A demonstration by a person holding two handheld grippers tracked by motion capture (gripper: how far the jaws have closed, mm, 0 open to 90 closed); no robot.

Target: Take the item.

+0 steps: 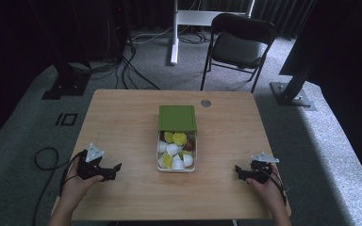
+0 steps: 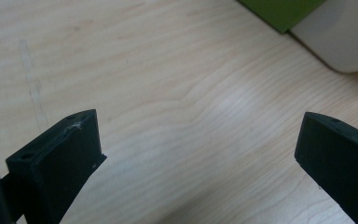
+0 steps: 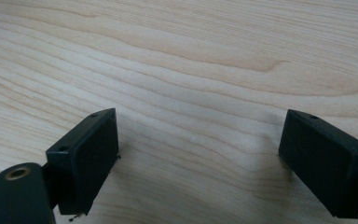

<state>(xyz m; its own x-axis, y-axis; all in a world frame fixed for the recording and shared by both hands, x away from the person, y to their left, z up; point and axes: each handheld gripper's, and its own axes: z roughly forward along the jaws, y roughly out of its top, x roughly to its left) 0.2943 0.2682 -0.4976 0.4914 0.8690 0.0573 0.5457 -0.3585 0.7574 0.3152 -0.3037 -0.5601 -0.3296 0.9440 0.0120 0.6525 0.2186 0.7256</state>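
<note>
A white box (image 1: pixel 195 150) holding several white, yellow and brown capsules stands at the middle of the wooden table (image 1: pixel 122 127). Its green lid (image 1: pixel 177 117) is slid back and covers the far half. My left gripper (image 1: pixel 115 170) rests near the table's front left, open, pointing toward the box with nothing between its jaws. In the left gripper view (image 2: pixel 200 140) the lid's corner (image 2: pixel 284 11) and the box's white wall (image 2: pixel 340 42) show at top right. My right gripper (image 1: pixel 238 171) sits at the front right, open and empty, over bare wood (image 3: pixel 200 135).
A small round metal disc (image 1: pixel 206 102) is set into the table near its far edge. Beyond the table stand a black folding chair (image 1: pixel 240 44), a white desk leg (image 1: pixel 174 33) and black stands with cables on the grey carpet.
</note>
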